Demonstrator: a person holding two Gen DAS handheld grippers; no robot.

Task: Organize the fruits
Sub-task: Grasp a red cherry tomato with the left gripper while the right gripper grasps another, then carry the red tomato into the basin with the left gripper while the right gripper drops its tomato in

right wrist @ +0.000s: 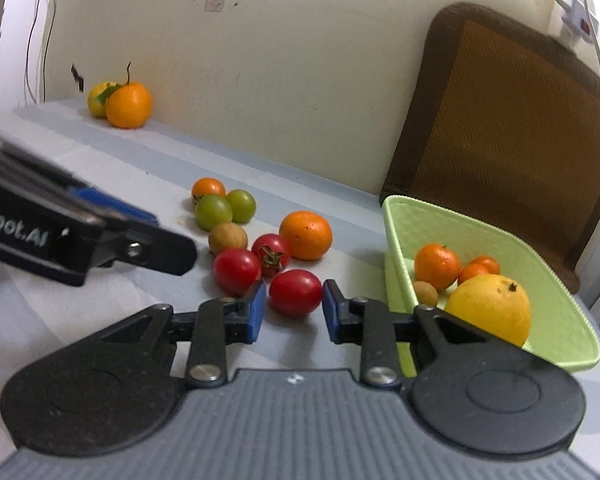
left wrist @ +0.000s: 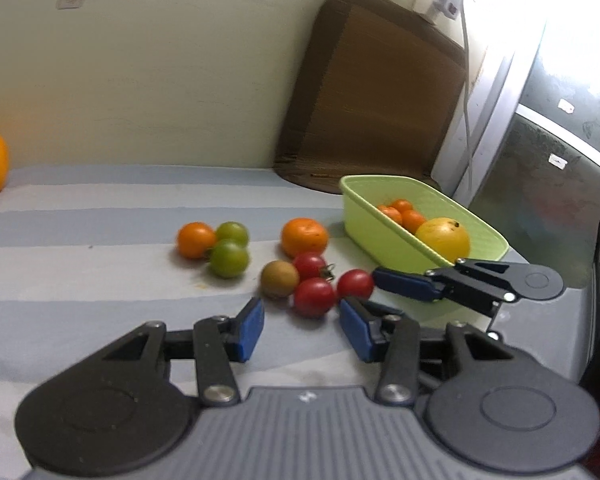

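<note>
Loose fruit lies on the striped cloth: three red tomatoes, two green ones, a brown fruit point(left wrist: 279, 279), a small orange tomato point(left wrist: 195, 239) and a mandarin point(left wrist: 304, 237). My left gripper point(left wrist: 302, 329) is open just short of a red tomato point(left wrist: 314, 297). My right gripper point(right wrist: 293, 312) is open with its pads on either side of the nearest red tomato point(right wrist: 295, 293), apart from it. It also shows in the left wrist view point(left wrist: 404, 286). The green tray point(right wrist: 560, 300) on the right holds a yellow orange point(right wrist: 490, 308) and small mandarins.
An orange point(right wrist: 128, 105) and a yellowish fruit point(right wrist: 97, 98) sit at the far left by the wall. A brown board point(left wrist: 372, 92) leans on the wall behind the tray. A metal-framed appliance point(left wrist: 548, 128) stands at the right.
</note>
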